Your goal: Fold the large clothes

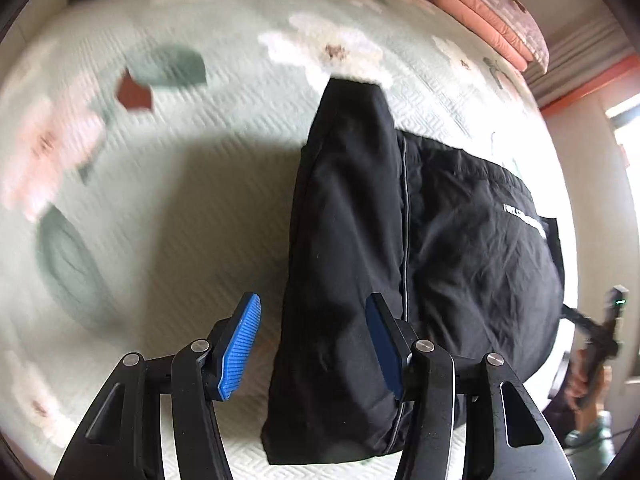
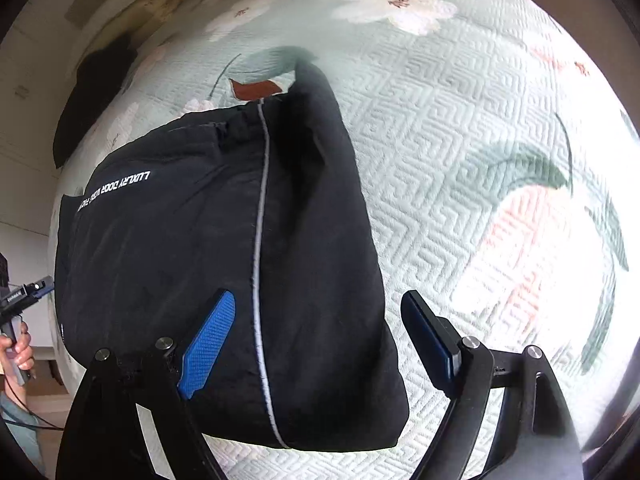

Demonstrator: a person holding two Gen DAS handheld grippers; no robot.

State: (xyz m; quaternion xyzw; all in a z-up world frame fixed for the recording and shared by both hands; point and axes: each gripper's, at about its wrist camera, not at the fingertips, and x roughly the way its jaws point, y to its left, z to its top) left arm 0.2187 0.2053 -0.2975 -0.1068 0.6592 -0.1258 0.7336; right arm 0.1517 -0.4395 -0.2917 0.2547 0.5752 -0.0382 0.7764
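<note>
The black jacket [image 2: 224, 264] lies on the floral quilted bed [image 2: 460, 168], already folded into a compact bundle with one sleeve across. Left tool [image 1: 314, 346] and right tool [image 2: 320, 344] hover wide, holding nothing; perhaps a final fold remains.

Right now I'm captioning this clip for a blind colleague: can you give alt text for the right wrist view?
A black garment, partly folded, with a grey piping stripe and white lettering, lies on a pale green floral quilt. The open right gripper with blue pads hovers over its near edge, holding nothing.
</note>
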